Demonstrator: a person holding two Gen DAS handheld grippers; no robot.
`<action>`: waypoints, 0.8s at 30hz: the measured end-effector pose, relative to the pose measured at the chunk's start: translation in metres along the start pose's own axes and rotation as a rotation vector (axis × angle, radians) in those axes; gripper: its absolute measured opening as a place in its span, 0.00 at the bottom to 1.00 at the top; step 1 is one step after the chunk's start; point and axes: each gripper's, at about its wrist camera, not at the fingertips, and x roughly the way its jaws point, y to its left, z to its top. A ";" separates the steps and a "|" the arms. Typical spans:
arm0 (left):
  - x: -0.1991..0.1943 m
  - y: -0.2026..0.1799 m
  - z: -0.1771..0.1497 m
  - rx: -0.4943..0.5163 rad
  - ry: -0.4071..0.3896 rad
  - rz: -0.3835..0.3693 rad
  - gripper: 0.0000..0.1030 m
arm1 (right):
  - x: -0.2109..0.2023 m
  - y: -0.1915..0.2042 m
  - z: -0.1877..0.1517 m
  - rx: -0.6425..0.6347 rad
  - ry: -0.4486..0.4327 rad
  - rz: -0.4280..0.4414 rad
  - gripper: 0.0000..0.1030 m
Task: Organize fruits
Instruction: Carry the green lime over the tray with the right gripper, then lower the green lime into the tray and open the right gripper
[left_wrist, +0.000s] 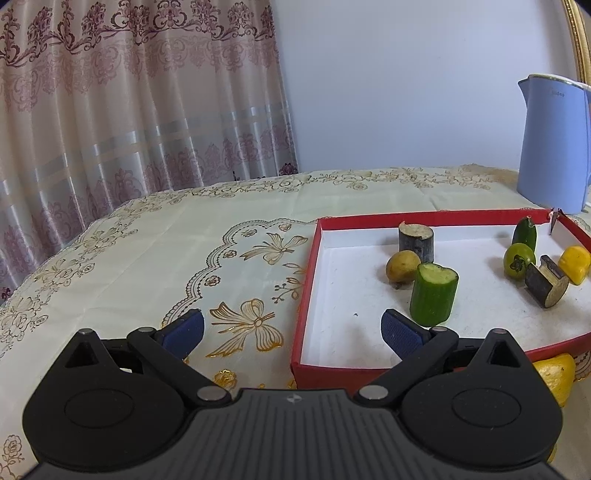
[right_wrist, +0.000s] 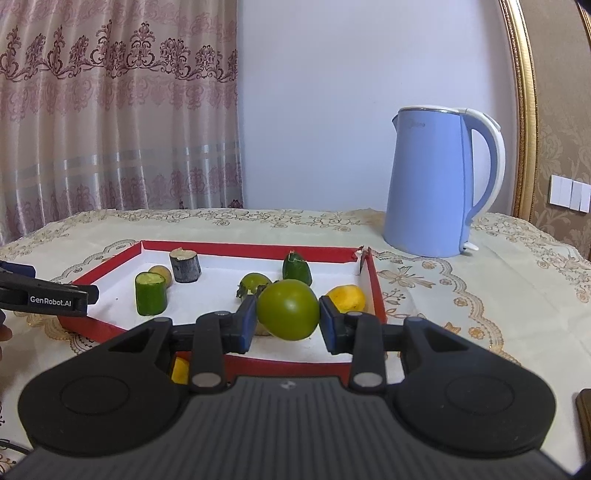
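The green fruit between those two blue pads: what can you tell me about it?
The green fruit is round, smooth and glossy, evenly green with no stem showing. The right gripper pinches it at its left and right sides with blue pads, near the front of the red tray. Whether it rests on the white floor or is lifted is unclear. A smaller fruit sits behind it.

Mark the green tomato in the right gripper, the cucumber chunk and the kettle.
green tomato (right_wrist: 288, 309), right wrist view, front skin.
cucumber chunk (left_wrist: 432, 297), left wrist view, side skin.
kettle (right_wrist: 424, 184), right wrist view, blue body.
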 end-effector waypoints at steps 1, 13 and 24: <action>0.000 0.000 0.000 0.000 0.000 0.001 1.00 | 0.000 0.000 0.000 0.001 0.002 0.000 0.33; -0.001 0.000 -0.001 0.009 -0.006 0.007 1.00 | 0.018 -0.011 0.004 0.075 0.062 0.025 0.33; -0.001 0.000 0.000 0.010 -0.007 0.008 1.00 | 0.028 -0.009 0.002 0.059 0.100 0.018 0.33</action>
